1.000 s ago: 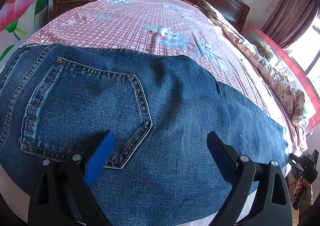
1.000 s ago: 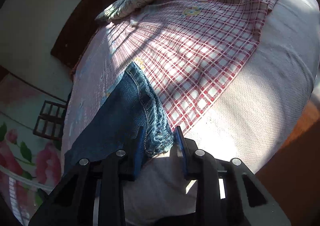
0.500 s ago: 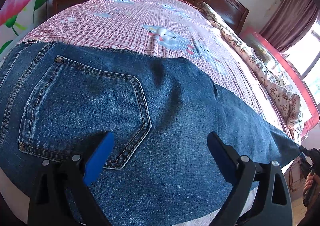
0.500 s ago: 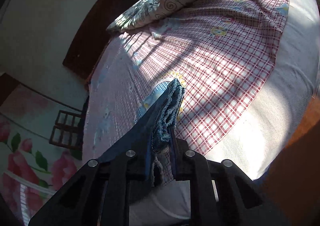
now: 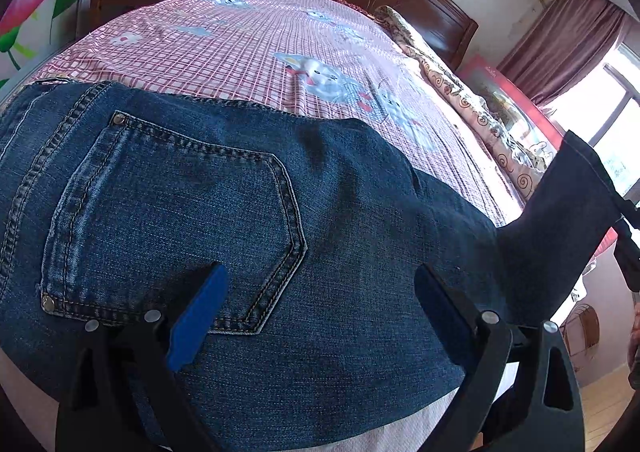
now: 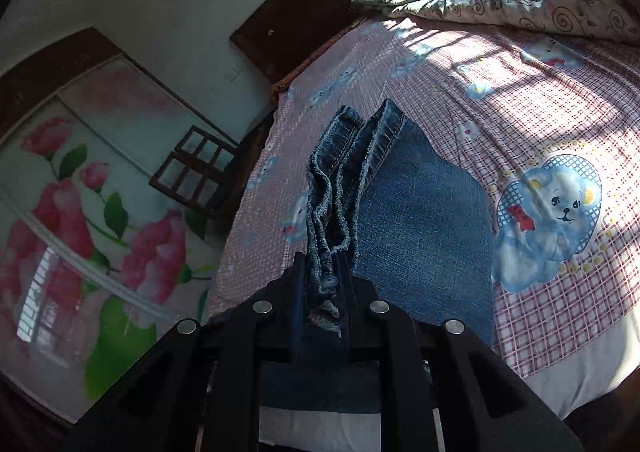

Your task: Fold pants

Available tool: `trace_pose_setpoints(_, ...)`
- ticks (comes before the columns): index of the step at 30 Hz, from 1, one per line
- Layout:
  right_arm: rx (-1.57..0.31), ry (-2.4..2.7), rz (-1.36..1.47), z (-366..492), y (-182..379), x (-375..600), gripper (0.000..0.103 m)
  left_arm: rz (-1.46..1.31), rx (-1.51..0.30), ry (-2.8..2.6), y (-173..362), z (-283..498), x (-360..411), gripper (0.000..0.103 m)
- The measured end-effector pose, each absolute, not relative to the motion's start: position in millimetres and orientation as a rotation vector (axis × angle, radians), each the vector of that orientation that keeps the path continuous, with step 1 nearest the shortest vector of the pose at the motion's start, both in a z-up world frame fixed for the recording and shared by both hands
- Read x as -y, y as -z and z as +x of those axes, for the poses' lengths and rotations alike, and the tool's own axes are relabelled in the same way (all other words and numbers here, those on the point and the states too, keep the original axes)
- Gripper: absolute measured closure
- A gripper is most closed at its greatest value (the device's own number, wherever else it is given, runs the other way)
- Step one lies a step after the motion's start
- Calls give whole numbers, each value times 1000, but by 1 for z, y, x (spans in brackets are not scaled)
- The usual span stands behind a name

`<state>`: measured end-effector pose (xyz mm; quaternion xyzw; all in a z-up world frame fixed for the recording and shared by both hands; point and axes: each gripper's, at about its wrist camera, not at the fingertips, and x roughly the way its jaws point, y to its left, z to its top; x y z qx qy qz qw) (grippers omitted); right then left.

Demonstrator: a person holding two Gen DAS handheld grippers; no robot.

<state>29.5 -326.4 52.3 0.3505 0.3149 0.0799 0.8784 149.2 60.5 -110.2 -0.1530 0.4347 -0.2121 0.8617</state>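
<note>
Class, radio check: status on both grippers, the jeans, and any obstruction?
Right gripper shut on jeans hems, leg end lifted. Left gripper open over jeans seat. Nothing in the way on bedsheet.

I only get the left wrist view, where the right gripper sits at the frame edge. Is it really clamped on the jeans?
Observer: Yes. The right gripper has just been closing and is shut on the leg hems.
Operator: One hem or both?
Observer: Two frayed hem edges stand side by side above its fingers.
Operator: What's beneath them?
Observer: The checked sheet, with a blue bear print beside the denim.
</note>
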Motion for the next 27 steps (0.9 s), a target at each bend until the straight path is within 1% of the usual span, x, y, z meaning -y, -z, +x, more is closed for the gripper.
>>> trace_pose_setpoints(5,-807,-212,686,71,-2,259,89,-347,-910,466,112,151,-64,9)
trace_pose_setpoints(8,-892,-211,706,82,36,238,89,-343,-908,473,113,151,-64,9)
trace_pose_setpoints(10,-923,-204,703,82,50,229,89,-338,-907,477,113,151,-64,9)
trace_pose_setpoints(12,-926,-202,697,79,51,225,89,-337,-904,480,113,151,-65,9)
trace_pose_setpoints(17,-864,-225,656,73,20,223,89,-332,-898,478,114,148,-64,7)
trace_pose_setpoints(20,-855,-238,620,75,12,217,89,-334,-895,476,114,148,-63,7)
trace_pose_setpoints(24,-910,-259,601,79,32,198,89,-334,-895,477,115,148,-63,7)
trace_pose_setpoints(27,-971,-248,529,82,55,177,89,-334,-896,481,115,148,-64,7)
